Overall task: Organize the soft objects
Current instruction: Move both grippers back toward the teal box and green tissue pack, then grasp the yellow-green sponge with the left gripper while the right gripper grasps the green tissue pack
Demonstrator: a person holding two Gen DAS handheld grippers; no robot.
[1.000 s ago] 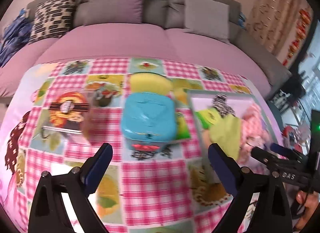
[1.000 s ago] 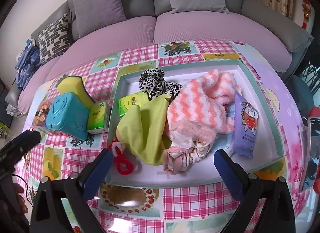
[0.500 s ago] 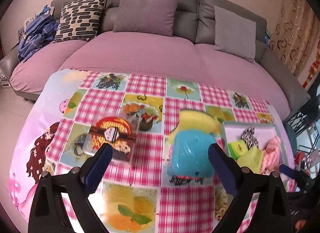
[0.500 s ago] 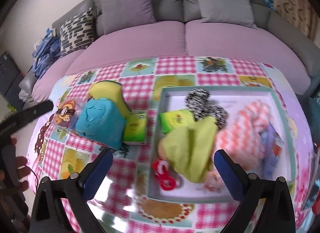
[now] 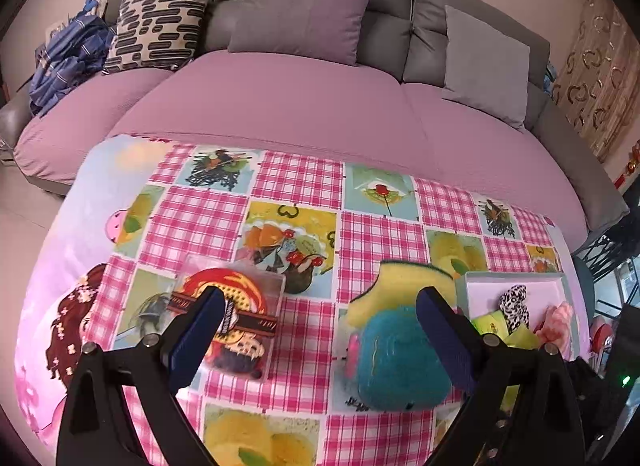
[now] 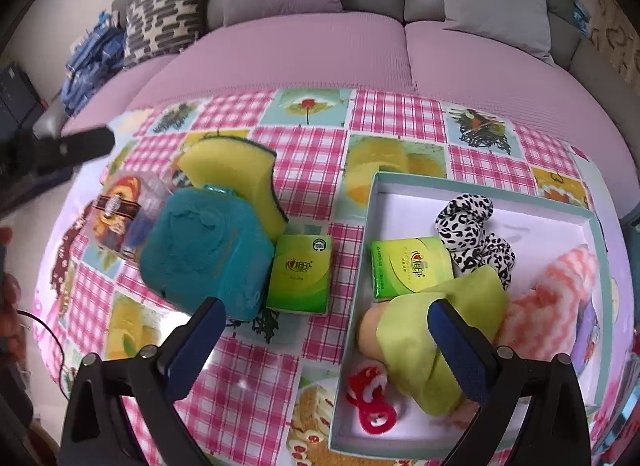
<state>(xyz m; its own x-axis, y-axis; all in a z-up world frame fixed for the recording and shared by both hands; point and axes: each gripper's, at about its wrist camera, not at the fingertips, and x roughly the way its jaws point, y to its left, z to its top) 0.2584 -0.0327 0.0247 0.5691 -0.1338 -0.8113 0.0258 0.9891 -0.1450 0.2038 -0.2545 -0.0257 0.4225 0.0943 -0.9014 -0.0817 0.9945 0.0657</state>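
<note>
A teal soft pouch [image 6: 208, 254] lies on the checked tablecloth with a yellow sponge [image 6: 236, 177] behind it and a green tissue pack [image 6: 300, 274] to its right. A teal-rimmed white box [image 6: 404, 181] holds a second green tissue pack [image 6: 408, 266], a leopard-print scrunchie [image 6: 472, 234], a lime cloth [image 6: 440, 330], a pink knit piece [image 6: 556, 306] and a red hair tie [image 6: 370, 398]. My right gripper [image 6: 324, 340] is open and empty above the gap between pouch and box. My left gripper [image 5: 320, 332] is open and empty, above the table between a clear snack box [image 5: 228, 318] and the pouch [image 5: 396, 362].
A pink and grey sofa [image 5: 280, 105] with cushions curves behind the table. A blue garment [image 5: 64, 61] lies on its left end. The left gripper's finger [image 6: 72, 145] shows at the left of the right wrist view. The box [image 5: 516, 278] sits at the table's right.
Both grippers have pulled back and swung left. The left view went from close over the pouch to higher and farther. The right view shifted from the box toward the pouch. Both stayed open.
</note>
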